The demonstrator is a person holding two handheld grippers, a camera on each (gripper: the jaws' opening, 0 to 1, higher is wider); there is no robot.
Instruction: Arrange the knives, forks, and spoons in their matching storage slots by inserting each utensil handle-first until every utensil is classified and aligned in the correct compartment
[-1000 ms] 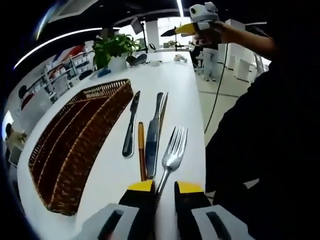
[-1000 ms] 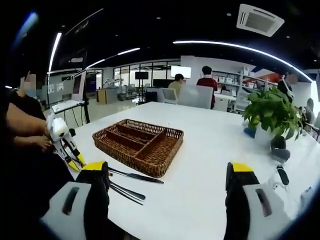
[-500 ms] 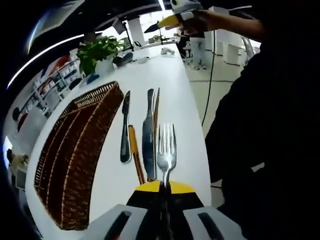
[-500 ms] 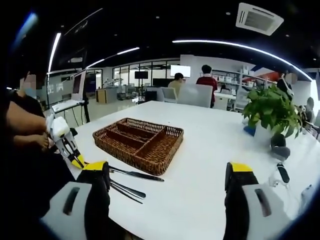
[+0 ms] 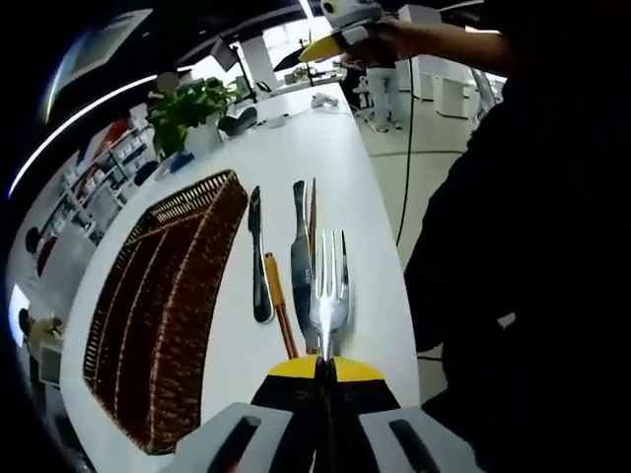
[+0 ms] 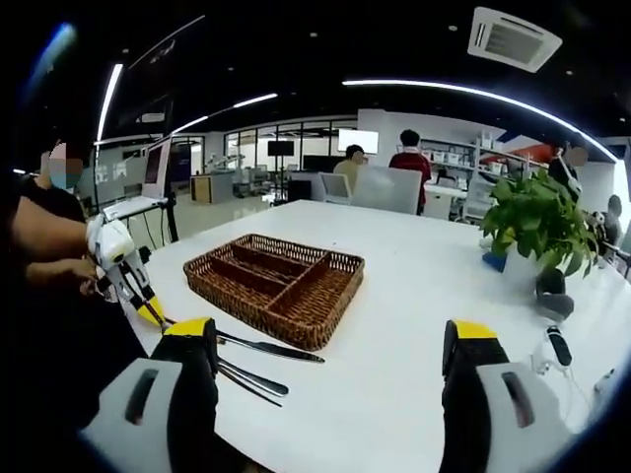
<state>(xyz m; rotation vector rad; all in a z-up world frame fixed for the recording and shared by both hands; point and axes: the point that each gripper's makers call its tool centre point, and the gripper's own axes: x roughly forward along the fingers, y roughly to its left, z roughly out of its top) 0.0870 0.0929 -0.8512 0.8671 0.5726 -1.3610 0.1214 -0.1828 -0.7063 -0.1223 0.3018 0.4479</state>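
Observation:
My left gripper (image 5: pixel 323 371) is shut on the handle of a silver fork (image 5: pixel 329 294), whose tines point away from me over the white table (image 5: pixel 325 158). Left of the fork lie a large table knife (image 5: pixel 301 258), a smaller dark knife (image 5: pixel 258 268) and a thin utensil with an orange-brown handle (image 5: pixel 277 301). A brown wicker tray with long compartments (image 5: pixel 163 305) sits further left. My right gripper (image 6: pixel 325 345) stands open with nothing between its jaws, held off the table's edge. In the right gripper view the wicker tray (image 6: pixel 276 281) lies ahead, two knives (image 6: pixel 264 347) lie near it, and the left gripper (image 6: pixel 150 313) is at the left.
A potted plant (image 6: pixel 537 222) and small dark objects (image 6: pixel 550 296) stand at the table's far right. People sit at desks (image 6: pixel 385 177) behind the table. A person's dark-clothed body (image 5: pixel 532 246) stands along the table's edge. The right gripper (image 5: pixel 317 47) shows in a hand.
My left gripper has shut on the fork's handle, and the fork now lines up straight along the jaws. The right gripper has stayed open and nearly still.

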